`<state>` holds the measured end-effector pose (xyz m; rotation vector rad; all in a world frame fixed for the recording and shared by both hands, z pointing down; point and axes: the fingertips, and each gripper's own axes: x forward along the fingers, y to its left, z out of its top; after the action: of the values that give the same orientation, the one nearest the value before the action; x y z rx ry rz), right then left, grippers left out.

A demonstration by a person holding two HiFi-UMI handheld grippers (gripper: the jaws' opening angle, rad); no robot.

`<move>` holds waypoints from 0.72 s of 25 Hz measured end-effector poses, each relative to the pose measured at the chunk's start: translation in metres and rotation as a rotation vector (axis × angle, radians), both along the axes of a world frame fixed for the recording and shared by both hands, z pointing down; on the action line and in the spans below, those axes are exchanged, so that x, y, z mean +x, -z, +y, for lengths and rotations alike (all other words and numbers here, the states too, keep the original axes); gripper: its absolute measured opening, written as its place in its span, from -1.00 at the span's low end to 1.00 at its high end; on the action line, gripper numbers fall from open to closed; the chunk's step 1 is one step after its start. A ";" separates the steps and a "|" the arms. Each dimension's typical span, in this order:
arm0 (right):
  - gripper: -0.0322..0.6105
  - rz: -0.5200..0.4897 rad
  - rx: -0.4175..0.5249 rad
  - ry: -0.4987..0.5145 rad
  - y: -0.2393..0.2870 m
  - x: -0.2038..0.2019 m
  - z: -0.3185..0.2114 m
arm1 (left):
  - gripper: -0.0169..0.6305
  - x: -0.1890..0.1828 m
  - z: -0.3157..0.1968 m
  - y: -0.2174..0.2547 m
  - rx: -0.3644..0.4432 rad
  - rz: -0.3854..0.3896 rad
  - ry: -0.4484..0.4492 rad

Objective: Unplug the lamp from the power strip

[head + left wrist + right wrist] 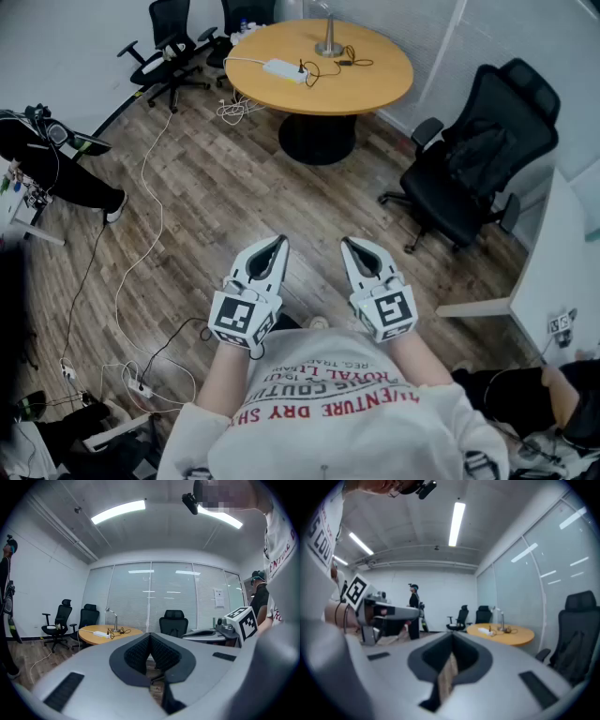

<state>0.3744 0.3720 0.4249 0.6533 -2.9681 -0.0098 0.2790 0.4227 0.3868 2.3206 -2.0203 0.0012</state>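
The round wooden table (pixel 361 89) stands far across the room. On it lie a white power strip (pixel 281 68) with a black plug and cord in it, and the lamp's metal base (pixel 328 47). My left gripper (pixel 278 244) and right gripper (pixel 348 244) are held side by side in front of my chest, well short of the table, both shut and holding nothing. In the left gripper view the power strip (pixel 100 633) and lamp (pixel 112 618) show small beyond the shut left gripper (pixel 150 635). The right gripper view shows the table (pixel 501 633) and lamp (pixel 502 619) past the shut right gripper (pixel 452 635).
A black office chair (pixel 478 159) stands at the right between me and the table. More chairs (pixel 169 42) stand at the back left. A person (pixel 56 159) stands at the left. White cables (pixel 141 216) trail over the wooden floor. A white desk (pixel 562 272) is at the right.
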 end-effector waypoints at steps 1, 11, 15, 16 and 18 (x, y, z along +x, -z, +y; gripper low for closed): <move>-0.81 0.002 0.002 0.001 0.000 0.000 0.000 | -0.86 0.001 0.000 0.000 -0.001 0.002 -0.002; -0.81 0.003 -0.027 -0.013 -0.004 -0.007 -0.004 | -0.86 -0.008 -0.005 -0.004 -0.015 0.016 -0.006; -0.81 -0.001 -0.065 -0.027 -0.008 -0.013 -0.007 | -0.86 -0.017 -0.007 -0.009 -0.034 0.020 -0.010; -0.81 0.000 -0.070 -0.032 -0.008 -0.016 -0.009 | -0.86 -0.021 -0.009 -0.010 -0.039 0.021 -0.011; -0.81 0.000 -0.088 -0.045 -0.009 -0.023 -0.015 | -0.86 -0.029 -0.012 -0.014 -0.050 0.023 -0.013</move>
<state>0.3509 0.3570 0.4339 0.7080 -2.9334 0.1228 0.2499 0.4104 0.4010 2.2931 -1.9712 0.0263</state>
